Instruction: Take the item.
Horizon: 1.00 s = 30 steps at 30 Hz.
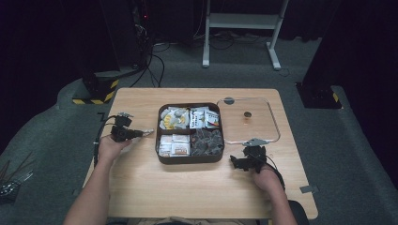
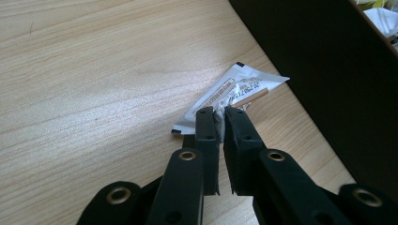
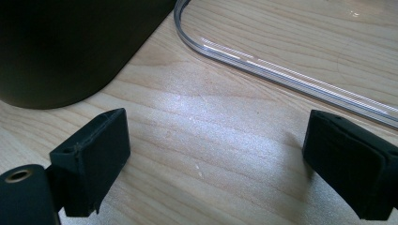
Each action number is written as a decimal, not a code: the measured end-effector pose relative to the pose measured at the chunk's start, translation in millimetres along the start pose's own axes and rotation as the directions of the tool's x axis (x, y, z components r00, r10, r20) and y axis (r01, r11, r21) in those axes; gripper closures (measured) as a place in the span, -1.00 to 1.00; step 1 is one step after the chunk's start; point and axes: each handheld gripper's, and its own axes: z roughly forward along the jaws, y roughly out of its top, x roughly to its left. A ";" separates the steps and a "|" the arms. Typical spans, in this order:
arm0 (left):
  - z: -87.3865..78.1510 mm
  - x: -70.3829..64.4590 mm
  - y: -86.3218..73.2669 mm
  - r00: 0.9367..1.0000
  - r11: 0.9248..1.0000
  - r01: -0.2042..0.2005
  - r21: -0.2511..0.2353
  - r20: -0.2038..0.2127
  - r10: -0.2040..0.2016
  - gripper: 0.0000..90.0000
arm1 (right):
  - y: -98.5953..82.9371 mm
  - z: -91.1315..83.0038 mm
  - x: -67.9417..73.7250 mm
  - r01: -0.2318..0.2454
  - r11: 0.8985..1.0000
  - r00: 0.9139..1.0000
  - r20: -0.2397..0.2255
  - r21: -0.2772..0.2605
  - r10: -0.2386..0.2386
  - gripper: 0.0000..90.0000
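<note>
We see the left gripper (image 1: 141,133) clenched on a small silver sachet (image 2: 234,91), its two black jaws pressed together on the sachet's near edge. The sachet sticks out ahead of the jaws, past their tips, and its printed face is turned up toward the camera on that gripper. It sits low over the wooden worktop (image 1: 141,101), just beside the dark outer wall of the compartment tray (image 2: 319,61); whether its far corner touches that wall we cannot tell. In the high view the sachet (image 1: 148,132) shows as a pale sliver at the gripper's tip, between the person's left hand (image 1: 110,147) and the tray's left side (image 1: 158,136).

The tray holds four compartments: yellow and white packets at the back left, white sachets with dark and orange print at the back right, pale packets at the front left and dark wrapped pieces at the front right.

The right gripper (image 1: 248,157) is released, its jaws spread wide over bare wood. It rests at the tray's front right corner, close to the near edge of a clear lid (image 1: 272,117) that lies flat on the worktop to the right of the tray. In the right gripper view the lid's rounded rim (image 3: 263,63) runs across just ahead of the jaws, and the tray's dark corner (image 3: 70,51) stands at the upper left.
</note>
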 end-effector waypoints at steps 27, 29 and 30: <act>-24.1 -4.2 -6.6 1.000 0.993 -0.013 -0.115 -0.003 0.012 0.07 | -0.1 -0.1 -0.1 0.002 1.000 1.000 0.000 0.000 -0.002 -0.83; -27.0 -3.1 -9.5 1.000 0.992 0.003 -0.124 0.000 -0.002 0.01 | -0.2 -0.1 -0.1 0.002 1.000 1.000 -0.001 -0.001 -0.002 -0.83; -28.1 -2.9 -11.0 1.000 0.992 0.011 -0.127 0.000 -0.011 0.01 | -0.2 -0.1 -0.1 0.002 1.000 1.000 0.000 -0.001 -0.002 -0.83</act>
